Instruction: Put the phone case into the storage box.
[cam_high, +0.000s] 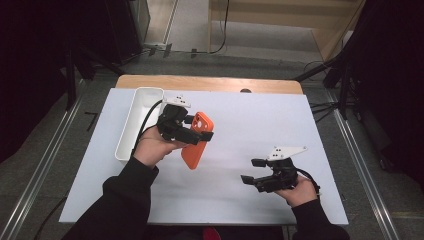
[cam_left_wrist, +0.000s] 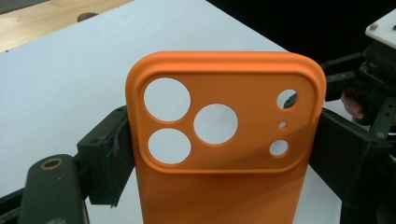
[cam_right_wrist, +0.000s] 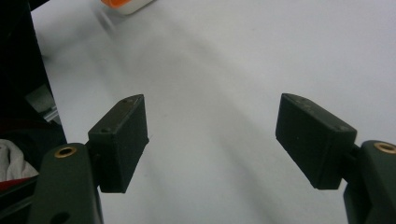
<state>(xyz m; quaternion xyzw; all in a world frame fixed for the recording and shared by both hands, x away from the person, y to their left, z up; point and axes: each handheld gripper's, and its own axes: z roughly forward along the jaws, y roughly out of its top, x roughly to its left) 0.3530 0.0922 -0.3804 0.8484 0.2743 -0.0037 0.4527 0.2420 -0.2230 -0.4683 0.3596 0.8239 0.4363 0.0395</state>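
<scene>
An orange phone case (cam_high: 197, 141) with round camera holes hangs above the white table (cam_high: 240, 120), held near its camera end. My left gripper (cam_high: 197, 134) is shut on it, gripping its two long edges. The left gripper view shows the orange phone case (cam_left_wrist: 219, 154) filling the gap, both pads (cam_left_wrist: 107, 154) pressed against its sides. My right gripper (cam_high: 252, 171) sits low over the table at the front right, jaws wide and pointing left. Nothing lies between the pads (cam_right_wrist: 123, 140) of the right gripper (cam_right_wrist: 215, 135); an orange corner of the case (cam_right_wrist: 114, 3) peeks in at the top.
A long white tray (cam_high: 135, 120) lies along the table's left side, just behind my left hand. The table's wooden edge (cam_high: 210, 82) runs along the back. Dark stands and cables surround the table on the floor.
</scene>
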